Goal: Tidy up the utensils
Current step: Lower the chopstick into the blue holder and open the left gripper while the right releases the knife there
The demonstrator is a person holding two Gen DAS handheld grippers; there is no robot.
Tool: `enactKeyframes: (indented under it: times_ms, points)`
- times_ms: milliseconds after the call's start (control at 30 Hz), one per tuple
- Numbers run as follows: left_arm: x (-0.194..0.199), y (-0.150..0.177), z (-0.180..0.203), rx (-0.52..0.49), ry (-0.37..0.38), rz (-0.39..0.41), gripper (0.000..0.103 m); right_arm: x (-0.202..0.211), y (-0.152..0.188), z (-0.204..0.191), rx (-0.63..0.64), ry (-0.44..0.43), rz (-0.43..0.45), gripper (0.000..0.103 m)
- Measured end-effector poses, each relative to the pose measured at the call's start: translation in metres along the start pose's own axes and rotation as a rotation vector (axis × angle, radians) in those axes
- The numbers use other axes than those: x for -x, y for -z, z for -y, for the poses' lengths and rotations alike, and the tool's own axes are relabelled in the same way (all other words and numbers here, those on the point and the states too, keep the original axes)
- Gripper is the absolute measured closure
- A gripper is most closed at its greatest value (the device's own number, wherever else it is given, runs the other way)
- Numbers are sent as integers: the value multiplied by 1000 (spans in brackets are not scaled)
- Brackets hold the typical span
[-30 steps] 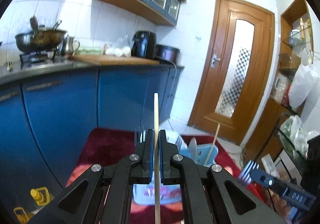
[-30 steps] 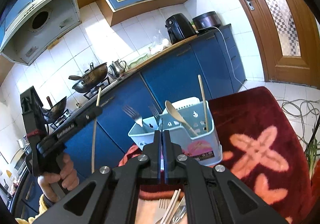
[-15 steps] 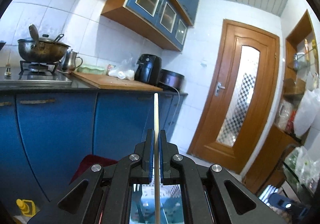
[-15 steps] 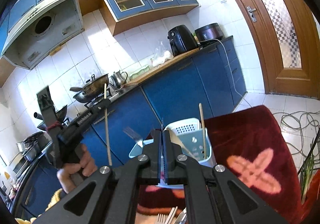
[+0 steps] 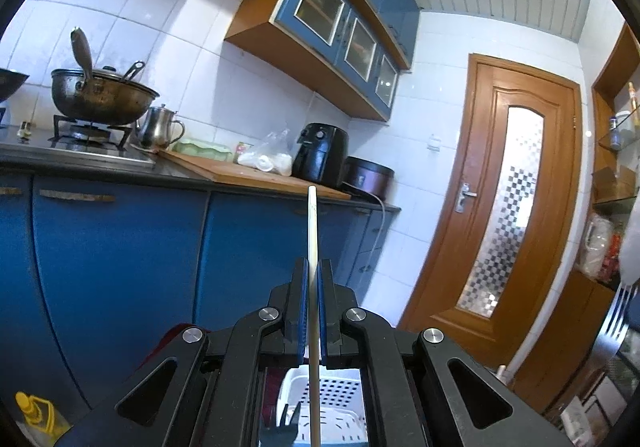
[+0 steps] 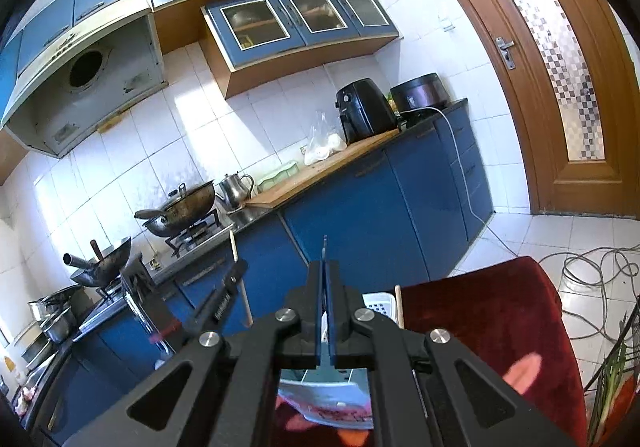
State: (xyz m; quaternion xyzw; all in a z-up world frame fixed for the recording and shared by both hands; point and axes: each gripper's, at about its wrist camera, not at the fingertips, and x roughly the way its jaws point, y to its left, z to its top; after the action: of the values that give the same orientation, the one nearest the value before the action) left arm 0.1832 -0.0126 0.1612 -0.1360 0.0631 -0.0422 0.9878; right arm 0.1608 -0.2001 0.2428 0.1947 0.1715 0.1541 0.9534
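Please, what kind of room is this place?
It looks like a home kitchen: a pot sits on a gas stove, blue wall cabinets hang over a tiled wall, and an air fryer stands on the counter.

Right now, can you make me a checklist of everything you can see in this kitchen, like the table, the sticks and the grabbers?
Surface: red patterned cloth.
Job's things: chopstick upright above the white utensil caddy; another chopstick stands in it.
Clutter: wok, kettle, air fryer on the counter.
Grippers: left gripper shut on the chopstick; right gripper shut on a thin metal utensil.
Cables: coiled on the floor.
Surroundings: wooden door.
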Motion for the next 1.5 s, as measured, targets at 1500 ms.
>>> enactKeyframes:
  times_ms: [1500]
  points:
    - [36,30,3,-153,3,-25,71,-44,57,31,-57,54,-130,96]
